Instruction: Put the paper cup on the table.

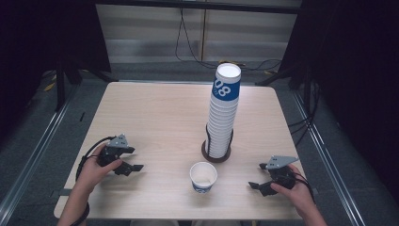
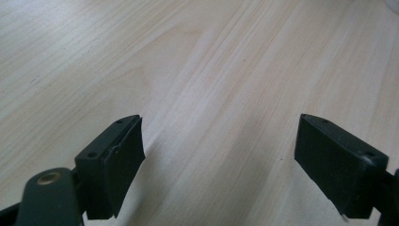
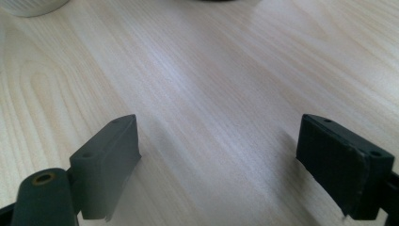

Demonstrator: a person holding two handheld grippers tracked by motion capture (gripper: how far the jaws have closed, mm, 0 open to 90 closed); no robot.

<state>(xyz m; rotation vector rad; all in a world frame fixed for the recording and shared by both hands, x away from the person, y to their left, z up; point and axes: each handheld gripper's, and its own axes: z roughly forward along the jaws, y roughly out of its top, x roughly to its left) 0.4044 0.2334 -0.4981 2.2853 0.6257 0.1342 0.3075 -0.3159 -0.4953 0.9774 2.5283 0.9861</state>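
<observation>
Resting low on the table (image 1: 155, 117): left gripper (image 1: 133, 167) and right gripper (image 1: 254, 185), both released, flanking a single cup (image 1: 203, 177), likely the next pick, just before a tall cup stack (image 1: 223, 113) in its holder.
Left gripper view: jaws spread over bare wood.
Right gripper view: jaws wide; cup (image 3: 30, 6) beyond.

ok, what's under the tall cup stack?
The cup stack stands in a dark round holder with upright rods, on the wooden table. The holder's base middle is covered by the cups. A single paper cup stands apart, in front.
</observation>
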